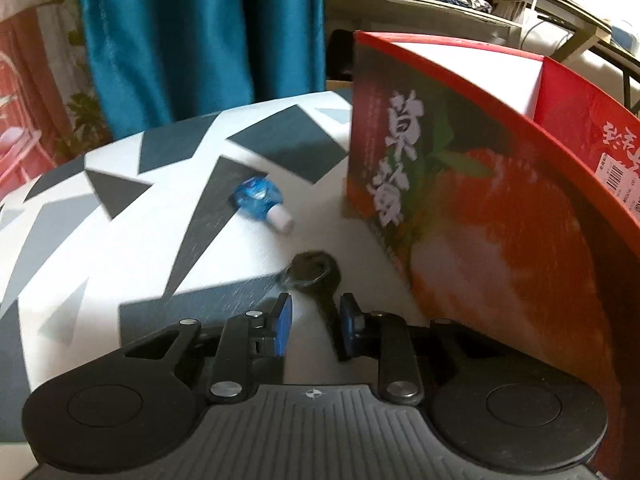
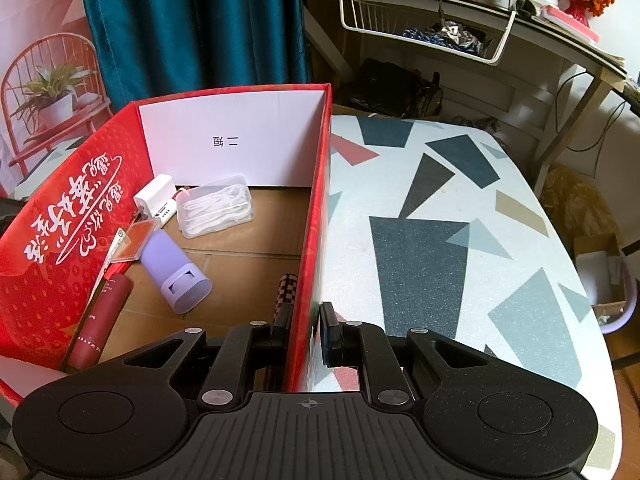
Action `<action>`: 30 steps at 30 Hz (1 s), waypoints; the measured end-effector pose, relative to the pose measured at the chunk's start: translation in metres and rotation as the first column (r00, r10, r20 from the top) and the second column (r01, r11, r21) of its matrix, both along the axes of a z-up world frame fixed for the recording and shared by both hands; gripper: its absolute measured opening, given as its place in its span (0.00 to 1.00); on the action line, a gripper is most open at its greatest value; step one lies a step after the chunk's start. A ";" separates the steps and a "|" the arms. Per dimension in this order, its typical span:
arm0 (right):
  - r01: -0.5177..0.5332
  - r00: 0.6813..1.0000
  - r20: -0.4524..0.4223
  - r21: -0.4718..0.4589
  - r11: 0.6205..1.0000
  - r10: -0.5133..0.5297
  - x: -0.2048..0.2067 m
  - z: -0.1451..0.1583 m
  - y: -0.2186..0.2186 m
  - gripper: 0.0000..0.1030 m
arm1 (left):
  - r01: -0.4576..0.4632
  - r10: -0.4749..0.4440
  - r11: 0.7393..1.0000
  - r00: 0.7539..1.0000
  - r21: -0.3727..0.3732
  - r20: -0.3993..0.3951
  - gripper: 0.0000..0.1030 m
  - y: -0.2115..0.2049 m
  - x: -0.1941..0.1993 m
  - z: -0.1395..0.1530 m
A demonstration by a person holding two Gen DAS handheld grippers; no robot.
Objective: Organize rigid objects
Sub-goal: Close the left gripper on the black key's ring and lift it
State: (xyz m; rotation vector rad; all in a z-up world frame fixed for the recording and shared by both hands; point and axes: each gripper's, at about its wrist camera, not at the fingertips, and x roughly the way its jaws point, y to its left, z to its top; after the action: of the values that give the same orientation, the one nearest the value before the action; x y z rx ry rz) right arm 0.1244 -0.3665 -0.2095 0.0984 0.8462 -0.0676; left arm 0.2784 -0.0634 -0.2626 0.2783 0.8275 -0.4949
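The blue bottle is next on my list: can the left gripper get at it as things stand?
Probably yes: the blue bottle lies in the open on the table, but a black key sits between the left gripper's pads first.

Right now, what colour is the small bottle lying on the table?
The small bottle is clear blue with a white cap; the left wrist view shows it best.

Key (image 1: 316, 280) on table (image 1: 120, 240) left of box (image 1: 460, 208) — small bottle (image 1: 262, 202) behind it.
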 end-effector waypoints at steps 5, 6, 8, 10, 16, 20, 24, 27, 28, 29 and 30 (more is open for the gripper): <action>0.000 1.000 0.003 0.003 1.000 0.000 -0.002 0.000 -0.001 0.12 | -0.045 0.045 0.999 0.999 -0.007 -0.004 0.27 0.023 -0.013 0.001; 0.000 1.000 0.004 0.005 1.000 0.000 -0.002 0.000 -0.001 0.12 | -0.053 0.053 0.999 0.999 -0.007 -0.004 0.27 0.027 -0.013 0.001; -0.001 1.000 0.005 0.004 1.000 0.001 -0.002 0.001 -0.001 0.12 | -0.068 0.068 0.998 0.998 -0.012 -0.006 0.27 0.033 -0.014 0.002; 0.000 1.000 0.005 0.005 1.000 0.000 -0.002 0.001 -0.001 0.12 | -0.077 0.076 0.997 0.997 -0.020 -0.014 0.27 0.034 -0.012 0.003; 0.000 1.000 0.005 0.006 1.000 0.000 -0.002 0.001 -0.001 0.12 | -0.008 0.009 1.000 1.000 -0.021 0.027 0.32 0.012 -0.006 0.003; -0.001 1.000 0.005 0.005 1.000 0.001 -0.003 0.001 -0.001 0.12 | -0.005 0.005 1.000 0.999 -0.006 0.039 0.34 -0.002 0.006 -0.005; -0.004 1.000 0.005 0.004 1.000 0.004 -0.003 0.001 -0.001 0.12 | -0.006 0.006 1.000 0.998 -0.005 0.056 0.36 -0.006 0.015 -0.007; -0.005 1.000 0.006 0.005 1.000 0.005 -0.002 0.001 -0.001 0.13 | -0.009 0.011 1.000 0.999 -0.027 0.045 0.34 -0.003 0.016 -0.008; -0.004 1.000 0.006 0.006 1.000 0.004 -0.002 0.001 -0.001 0.13 | -0.006 0.007 0.999 0.999 -0.031 0.045 0.27 -0.003 0.015 -0.008; -0.004 1.000 0.007 0.006 1.000 0.004 -0.002 0.001 -0.001 0.13 | -0.001 0.002 0.999 0.999 -0.032 0.047 0.24 -0.003 0.013 -0.007; -0.005 1.000 0.006 0.005 1.000 0.004 -0.002 0.001 -0.001 0.13 | 0.006 -0.004 1.000 0.999 -0.024 0.053 0.10 -0.003 0.012 -0.007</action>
State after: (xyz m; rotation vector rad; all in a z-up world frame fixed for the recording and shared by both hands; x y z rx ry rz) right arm 0.1223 -0.3671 -0.2080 0.1013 0.8403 -0.0610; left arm 0.2900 -0.0666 -0.2694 0.2704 0.7695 -0.4997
